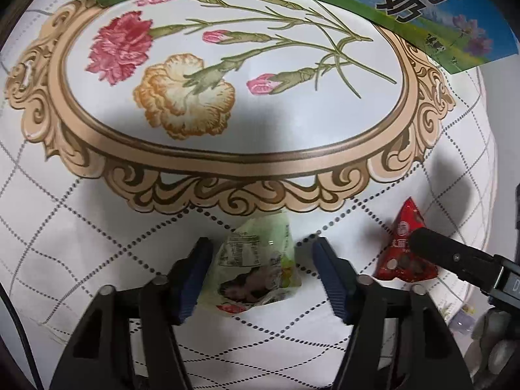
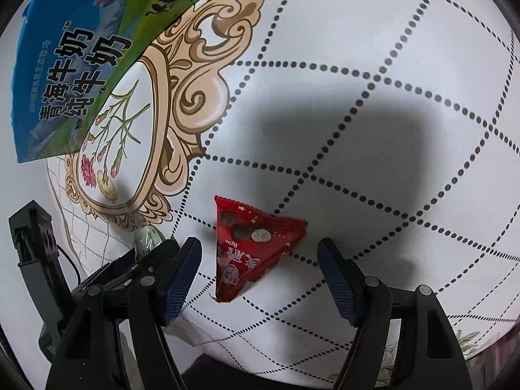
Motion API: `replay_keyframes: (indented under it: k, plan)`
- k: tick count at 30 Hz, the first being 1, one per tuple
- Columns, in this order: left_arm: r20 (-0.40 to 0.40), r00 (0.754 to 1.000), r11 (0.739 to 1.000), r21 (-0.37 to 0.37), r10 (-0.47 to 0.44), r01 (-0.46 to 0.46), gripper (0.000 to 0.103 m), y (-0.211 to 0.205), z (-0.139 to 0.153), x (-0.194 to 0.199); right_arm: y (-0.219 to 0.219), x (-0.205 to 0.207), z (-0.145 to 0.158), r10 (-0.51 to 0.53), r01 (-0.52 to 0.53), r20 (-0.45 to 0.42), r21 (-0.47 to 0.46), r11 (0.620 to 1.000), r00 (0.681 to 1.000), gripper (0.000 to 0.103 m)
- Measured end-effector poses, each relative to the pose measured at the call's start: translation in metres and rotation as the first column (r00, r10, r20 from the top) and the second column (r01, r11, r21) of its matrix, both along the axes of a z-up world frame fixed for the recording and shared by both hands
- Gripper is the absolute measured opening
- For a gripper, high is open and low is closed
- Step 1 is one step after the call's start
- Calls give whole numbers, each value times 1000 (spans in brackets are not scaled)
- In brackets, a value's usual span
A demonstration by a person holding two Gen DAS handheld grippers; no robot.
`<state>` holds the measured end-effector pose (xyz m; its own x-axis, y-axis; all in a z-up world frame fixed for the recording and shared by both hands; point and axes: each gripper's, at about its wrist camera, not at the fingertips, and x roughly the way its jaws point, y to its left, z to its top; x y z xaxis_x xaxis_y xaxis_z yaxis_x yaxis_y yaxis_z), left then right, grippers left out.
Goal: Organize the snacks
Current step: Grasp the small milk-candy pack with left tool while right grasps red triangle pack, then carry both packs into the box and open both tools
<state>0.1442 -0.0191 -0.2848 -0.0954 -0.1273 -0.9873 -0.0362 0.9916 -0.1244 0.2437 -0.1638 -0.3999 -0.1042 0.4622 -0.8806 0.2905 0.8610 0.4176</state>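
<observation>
A green triangular snack packet (image 1: pixel 256 260) lies on the white tablecloth between the open fingers of my left gripper (image 1: pixel 261 243); the jaws stand apart on either side of it and do not press it. A red triangular snack packet (image 2: pixel 250 247) lies between the open fingers of my right gripper (image 2: pixel 260 245), also unpressed. The red packet (image 1: pixel 406 247) shows at the right of the left wrist view with the right gripper's finger (image 1: pixel 448 253) over it. The green packet (image 2: pixel 148 235) peeks out at the left of the right wrist view, behind the left gripper's body (image 2: pixel 126 266).
A blue and green milk carton box (image 1: pixel 406 3) lies at the far side of the table, also in the right wrist view (image 2: pixel 71 65). The tablecloth bears an oval flower print (image 1: pixel 227 74) with a gold frame. The table edge (image 2: pixel 422 367) runs close in front.
</observation>
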Motion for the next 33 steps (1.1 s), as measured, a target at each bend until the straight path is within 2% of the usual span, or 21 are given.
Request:
replay_keyframes:
  k: [1, 2, 8, 9, 16, 19, 23, 26, 29, 33]
  plan:
    - [8, 1000, 1000, 13, -8, 7, 49, -2, 1, 0, 1, -1, 0, 16, -15, 16, -19, 1000, 1000, 65]
    - [15, 1000, 1000, 18, -13, 13, 48, -6, 5, -4, 5, 0, 2, 42, -41, 29, -45, 998, 999, 56]
    - [26, 1000, 1000, 7, -4, 4, 46, -3, 15, -6, 23, -1, 11, 139, -128, 97, -109, 986, 986, 51]
    - [28, 1000, 1000, 4, -1, 1, 46, -2, 18, -8, 26, -2, 12, 146, -136, 101, -105, 985, 984, 47]
    - [51, 998, 999, -31, 22, -20, 46, 10, 33, -6, 34, -4, 31, 189, -172, 156, -114, 978, 970, 45]
    - [72, 997, 998, -56, 29, -25, 46, 15, 50, -3, 30, -3, 47, 197, -179, 198, -107, 978, 960, 45]
    - [116, 993, 994, -111, 38, -25, 46, 17, 82, 5, 26, 4, 80, 180, -165, 267, -79, 983, 947, 45]
    - [178, 983, 987, -159, 40, -12, 46, 18, 120, 17, 21, 16, 112, 154, -143, 328, -57, 988, 932, 45]
    - [254, 967, 981, -194, 32, 18, 46, 16, 161, 32, 6, 35, 154, 125, -118, 410, -41, 992, 904, 45]
    - [347, 938, 979, -198, 18, 54, 46, 13, 205, 64, 2, 69, 201, 98, -90, 507, -40, 995, 857, 45]
